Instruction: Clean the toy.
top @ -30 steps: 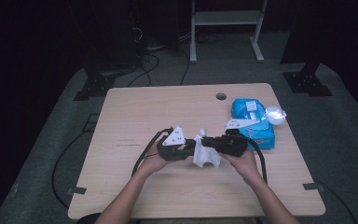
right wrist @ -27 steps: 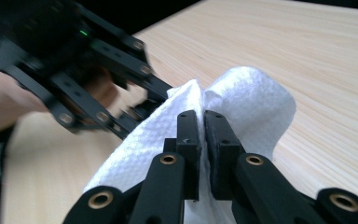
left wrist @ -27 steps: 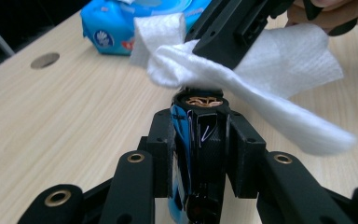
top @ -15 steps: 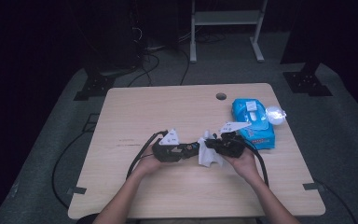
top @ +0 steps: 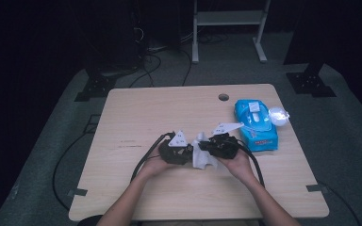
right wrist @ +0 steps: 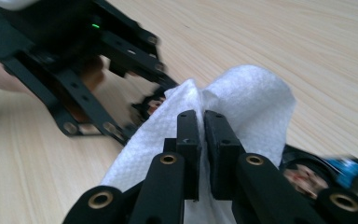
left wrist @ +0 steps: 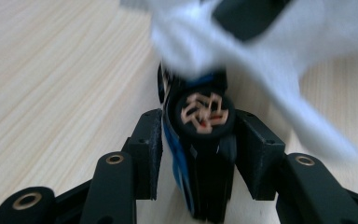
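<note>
At the table's front middle, my two grippers meet tip to tip over a white wipe [top: 201,158]. My right gripper [right wrist: 202,126] is shut on a fold of the wipe [right wrist: 256,93]. My left gripper [left wrist: 199,135] has a black round object [left wrist: 205,112] with a copper-coloured end and blue trim between its jaws. These jaws have just been opening, and the pads now stand close beside the object. The wipe [left wrist: 261,42] drapes over its far part. In the high view my left gripper [top: 191,153] and right gripper [top: 208,148] almost touch.
A blue wipe pack [top: 256,125] lies on the wooden table [top: 169,108] to the right of my hands, with a small clear round thing [top: 278,114] at its far corner. A cable hole [top: 223,97] sits near the back edge. Cables trail off the table's left front.
Both grippers have come down towards the table, and the right one has shifted left. The wipe, earlier raised between them, now hangs low on the tabletop.
</note>
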Demonstrator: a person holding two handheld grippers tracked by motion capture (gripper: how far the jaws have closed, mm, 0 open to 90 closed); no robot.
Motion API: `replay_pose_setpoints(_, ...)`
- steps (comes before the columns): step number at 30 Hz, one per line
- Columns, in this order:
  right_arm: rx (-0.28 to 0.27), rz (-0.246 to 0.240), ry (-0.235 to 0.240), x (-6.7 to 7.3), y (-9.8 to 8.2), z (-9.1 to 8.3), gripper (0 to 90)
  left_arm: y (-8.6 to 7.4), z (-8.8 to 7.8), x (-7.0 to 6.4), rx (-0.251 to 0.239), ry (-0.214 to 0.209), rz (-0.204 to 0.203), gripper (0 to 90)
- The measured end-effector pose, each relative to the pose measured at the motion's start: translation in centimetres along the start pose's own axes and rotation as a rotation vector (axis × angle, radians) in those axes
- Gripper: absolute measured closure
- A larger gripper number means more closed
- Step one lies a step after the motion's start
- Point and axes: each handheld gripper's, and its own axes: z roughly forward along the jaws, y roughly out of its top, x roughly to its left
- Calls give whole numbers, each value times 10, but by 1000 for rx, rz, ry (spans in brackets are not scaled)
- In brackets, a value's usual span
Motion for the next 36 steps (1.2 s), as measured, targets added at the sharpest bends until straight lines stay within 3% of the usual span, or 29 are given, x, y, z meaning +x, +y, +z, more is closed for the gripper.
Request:
replay_pose_setpoints(2,-7,-9,7,3,5,5,839,0,0,0,-9,3,-2,636)
replay_pose_setpoints(7,6,-21,2,4,9,13,839,0,-3,1,1,2,-10,647)
replay_pose_setpoints(16,1,38,-96,-26,-4,-13,836,-8,-15,8,12,-24,5,648)
replay_pose_setpoints(19,-14,65,-88,-32,-9,-17,836,-10,-18,10,22,-37,5,651)
replay_pose_setpoints(25,-14,44,-112,-28,-7,-18,835,-14,-24,15,29,-50,14,652)
replay_pose_setpoints(33,-6,55,-94,-29,-14,-16,836,-16,-28,18,32,-66,7,635)
replay_pose_setpoints(36,-10,58,-92,-28,-15,-16,836,-11,-25,16,55,-27,18,550)
